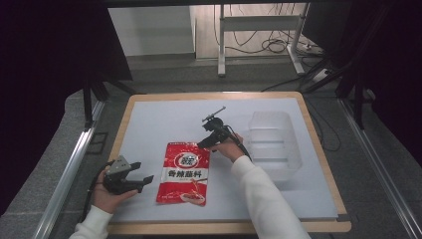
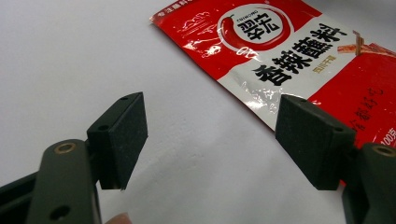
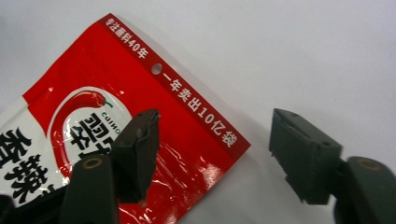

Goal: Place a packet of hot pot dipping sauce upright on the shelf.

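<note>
A red and white snack pouch (image 1: 184, 172) with black lettering lies flat on the white mat, near the front middle. My right gripper (image 1: 205, 144) hovers at the pouch's far right corner. In the right gripper view its jaws stand apart (image 3: 212, 149): one sits over the red top band of the pouch (image 3: 93, 116), the other over bare mat, and neither pad presses on it. My left gripper (image 1: 142, 172) rests at the front left, just left of the pouch. It is open (image 2: 210, 140) with only mat between the jaws, and the pouch (image 2: 289, 51) lies beyond its right jaw.
A clear plastic bin (image 1: 271, 142) stands on the right side of the mat, behind the right forearm. The white mat (image 1: 164, 119) covers a wooden table with a raised rim (image 1: 318, 144). Metal rails run along both sides, and cables lie on the floor beyond.
</note>
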`<state>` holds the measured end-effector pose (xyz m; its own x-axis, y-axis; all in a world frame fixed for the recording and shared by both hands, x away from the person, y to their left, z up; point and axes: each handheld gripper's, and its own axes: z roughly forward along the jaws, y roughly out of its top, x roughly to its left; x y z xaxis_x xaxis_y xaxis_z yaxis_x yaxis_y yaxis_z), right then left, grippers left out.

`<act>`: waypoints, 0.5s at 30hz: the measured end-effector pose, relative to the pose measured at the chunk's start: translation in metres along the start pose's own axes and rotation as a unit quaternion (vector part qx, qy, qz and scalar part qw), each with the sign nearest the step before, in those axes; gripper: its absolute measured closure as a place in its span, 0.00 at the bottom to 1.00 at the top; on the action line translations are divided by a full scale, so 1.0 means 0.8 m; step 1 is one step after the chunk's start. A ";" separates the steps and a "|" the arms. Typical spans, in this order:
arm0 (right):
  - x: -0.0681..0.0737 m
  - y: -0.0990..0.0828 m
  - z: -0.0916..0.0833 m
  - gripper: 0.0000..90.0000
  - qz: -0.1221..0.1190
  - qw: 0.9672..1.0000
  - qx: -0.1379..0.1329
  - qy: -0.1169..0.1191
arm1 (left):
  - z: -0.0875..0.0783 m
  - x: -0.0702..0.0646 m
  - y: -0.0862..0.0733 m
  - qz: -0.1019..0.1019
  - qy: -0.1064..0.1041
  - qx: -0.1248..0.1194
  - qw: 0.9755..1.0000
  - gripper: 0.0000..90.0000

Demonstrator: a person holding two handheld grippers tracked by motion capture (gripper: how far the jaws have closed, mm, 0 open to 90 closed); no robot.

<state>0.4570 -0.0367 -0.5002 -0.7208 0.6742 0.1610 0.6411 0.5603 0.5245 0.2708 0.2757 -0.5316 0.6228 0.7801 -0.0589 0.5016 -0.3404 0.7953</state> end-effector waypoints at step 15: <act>-0.014 -0.002 0.010 0.66 0.011 0.999 0.019 0.028 | 0.000 0.000 0.000 0.001 0.000 0.000 1.000 0.28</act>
<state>0.4663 -0.0415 -0.5099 -0.7191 0.6595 0.2190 0.6659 0.5637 0.4888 0.2708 0.2758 -0.5314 0.6234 0.7798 -0.0567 0.5005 -0.3423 0.7952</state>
